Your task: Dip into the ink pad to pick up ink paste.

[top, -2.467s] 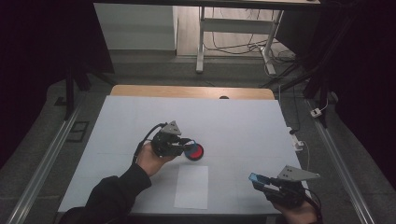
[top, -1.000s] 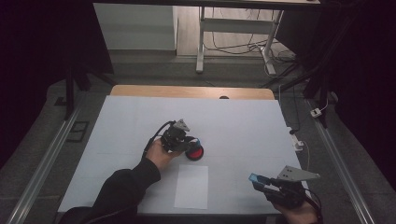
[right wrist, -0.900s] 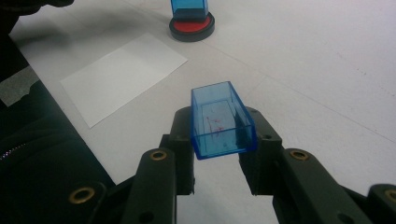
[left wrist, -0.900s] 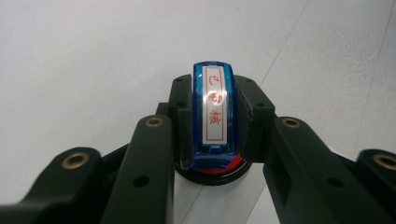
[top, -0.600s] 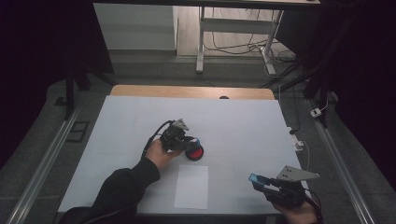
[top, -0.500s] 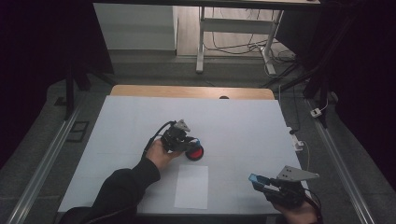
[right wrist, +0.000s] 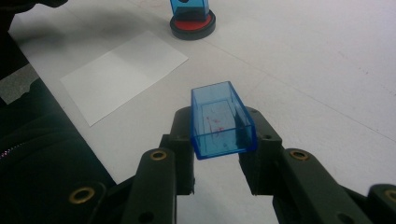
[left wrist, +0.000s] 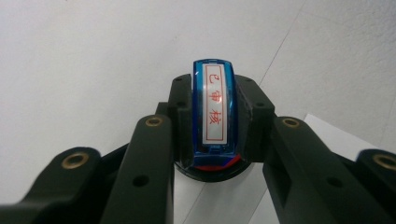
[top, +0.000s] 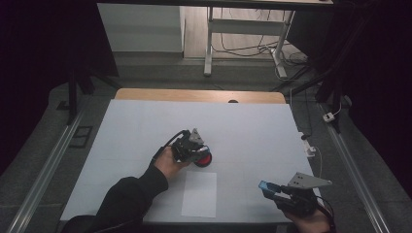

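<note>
Two grippers loaded: left gripper fingers clamp the blue stamp on the red ink pad; right gripper fingers clamp the blue cap.

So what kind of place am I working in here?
Probably a lab or recording workspace, not an office: a table under a white cover in a dark room, floor rails along both sides, loose cables on the floor beyond.

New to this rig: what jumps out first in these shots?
The blue stamp with red characters on its label, clamped in the left tool and pressed on the red ink pad mid-table. Next, the clear blue cap held in the right tool at the near right, and the white paper sheet between them.
</note>
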`<move>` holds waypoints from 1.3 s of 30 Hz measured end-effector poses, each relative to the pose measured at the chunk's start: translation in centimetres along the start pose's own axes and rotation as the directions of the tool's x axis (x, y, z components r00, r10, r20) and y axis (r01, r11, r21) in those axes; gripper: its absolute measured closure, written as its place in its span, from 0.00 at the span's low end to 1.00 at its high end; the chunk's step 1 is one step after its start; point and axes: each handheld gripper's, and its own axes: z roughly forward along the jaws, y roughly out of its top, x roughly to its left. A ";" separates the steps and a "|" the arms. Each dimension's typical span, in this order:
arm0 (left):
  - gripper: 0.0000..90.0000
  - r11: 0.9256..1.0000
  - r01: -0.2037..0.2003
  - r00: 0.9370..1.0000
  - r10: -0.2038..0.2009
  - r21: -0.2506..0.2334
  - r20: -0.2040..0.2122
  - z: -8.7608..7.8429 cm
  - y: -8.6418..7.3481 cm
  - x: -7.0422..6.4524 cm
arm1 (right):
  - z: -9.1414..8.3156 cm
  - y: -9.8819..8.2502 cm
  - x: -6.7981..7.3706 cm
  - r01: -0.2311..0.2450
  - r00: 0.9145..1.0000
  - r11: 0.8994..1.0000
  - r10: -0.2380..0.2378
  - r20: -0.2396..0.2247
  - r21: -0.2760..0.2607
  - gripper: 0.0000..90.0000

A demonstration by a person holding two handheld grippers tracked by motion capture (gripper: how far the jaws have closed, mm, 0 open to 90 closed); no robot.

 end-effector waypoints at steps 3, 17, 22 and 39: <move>0.79 1.000 0.000 1.000 0.000 0.001 -0.007 0.0 0.0 -0.1 | 0.0 0.0 0.0 0.001 1.000 1.000 -0.001 0.000 0.001 0.76; 0.79 0.992 0.120 0.988 -0.115 -0.042 0.105 0.1 -0.8 1.9 | 0.0 0.0 0.0 0.000 1.000 1.000 0.000 -0.001 0.003 0.76; 0.79 0.991 0.123 0.988 -0.117 -0.046 0.104 0.1 -0.9 1.9 | 0.0 0.0 0.0 -0.002 1.000 1.000 0.002 0.001 0.003 0.76; 0.78 0.993 0.100 0.988 -0.092 -0.060 0.123 -1.2 0.0 1.6 | -0.1 -0.1 0.0 -0.001 1.000 1.000 0.001 0.002 0.003 0.76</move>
